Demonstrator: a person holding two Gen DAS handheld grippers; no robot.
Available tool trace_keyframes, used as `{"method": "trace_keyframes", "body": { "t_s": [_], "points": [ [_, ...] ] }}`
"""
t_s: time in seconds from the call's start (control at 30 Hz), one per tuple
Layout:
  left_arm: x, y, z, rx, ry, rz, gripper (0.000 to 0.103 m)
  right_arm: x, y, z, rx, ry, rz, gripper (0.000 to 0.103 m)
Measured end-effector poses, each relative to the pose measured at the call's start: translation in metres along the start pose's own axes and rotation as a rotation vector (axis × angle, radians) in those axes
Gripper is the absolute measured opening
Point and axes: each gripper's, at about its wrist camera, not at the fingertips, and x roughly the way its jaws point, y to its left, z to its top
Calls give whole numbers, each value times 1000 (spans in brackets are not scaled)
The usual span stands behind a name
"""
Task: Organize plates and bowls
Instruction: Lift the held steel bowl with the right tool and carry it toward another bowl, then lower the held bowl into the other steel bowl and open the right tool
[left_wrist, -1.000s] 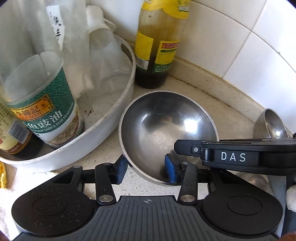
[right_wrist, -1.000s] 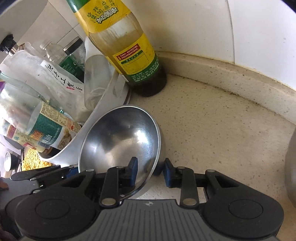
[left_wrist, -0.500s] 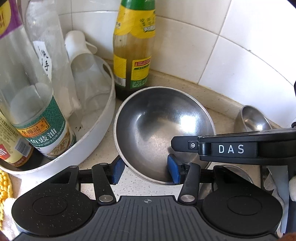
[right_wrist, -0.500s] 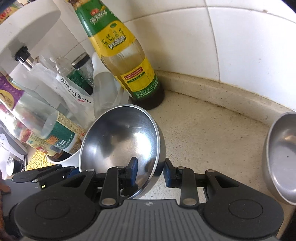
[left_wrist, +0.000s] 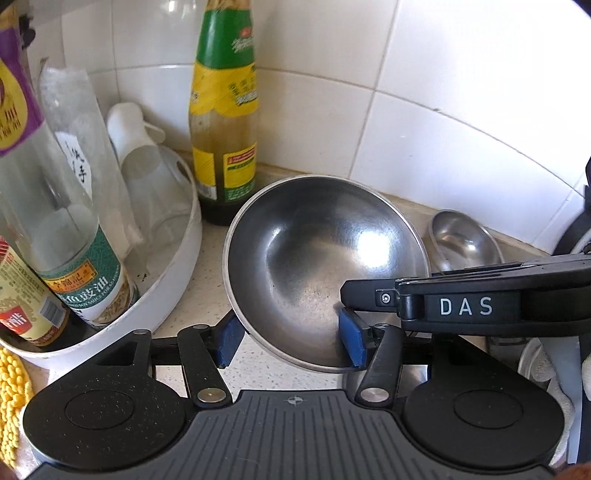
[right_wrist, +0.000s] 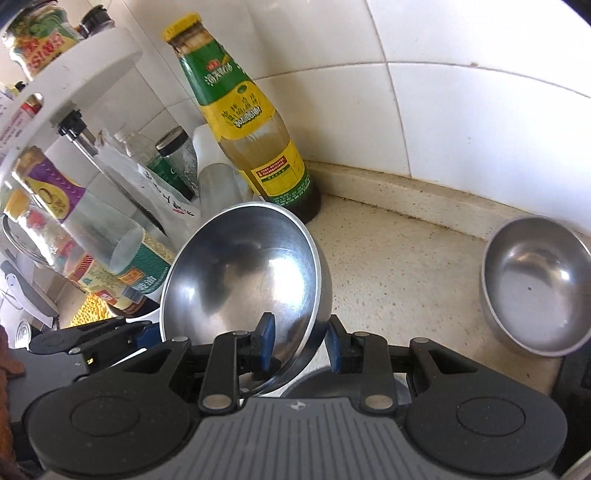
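A large steel bowl (left_wrist: 314, 258) (right_wrist: 240, 280) hangs tilted above the counter. My right gripper (right_wrist: 301, 343) is shut on its near rim, with one blue pad inside and one outside. My left gripper (left_wrist: 290, 339) is open. Its left pad sits just outside the bowl's lower left wall, and its right pad sits over the inner wall. A smaller steel bowl (left_wrist: 465, 240) (right_wrist: 535, 284) rests upright on the counter by the tiled wall, to the right.
A white round rack (left_wrist: 177, 280) crowded with sauce bottles and a plastic cup stands at the left. A tall green-and-yellow bottle (left_wrist: 225, 147) (right_wrist: 258, 147) stands in the corner behind the bowl. The speckled counter (right_wrist: 406, 277) lies between the two bowls. A yellow cloth (left_wrist: 11, 398) is at far left.
Both grippers and the large bowl have risen and pulled back from the corner, and the small bowl has come into view. The left fingers have spread slightly.
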Motion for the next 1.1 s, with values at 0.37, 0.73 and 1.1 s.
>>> {"method": "trace_keyframes", "body": {
  "t_s": [0.37,0.73,1.1],
  "points": [
    [-27,-17,-13,73,-21,-52,64,-35,5,-23,30,-38,-51,34],
    [-38,-35,-27,153,-18,-106,65,-64,5,-50,82,-57,-103,34],
    [-40,-43,-38,206,2,-132,66,-71,0,-67,122,-46,-129,34]
  ]
}}
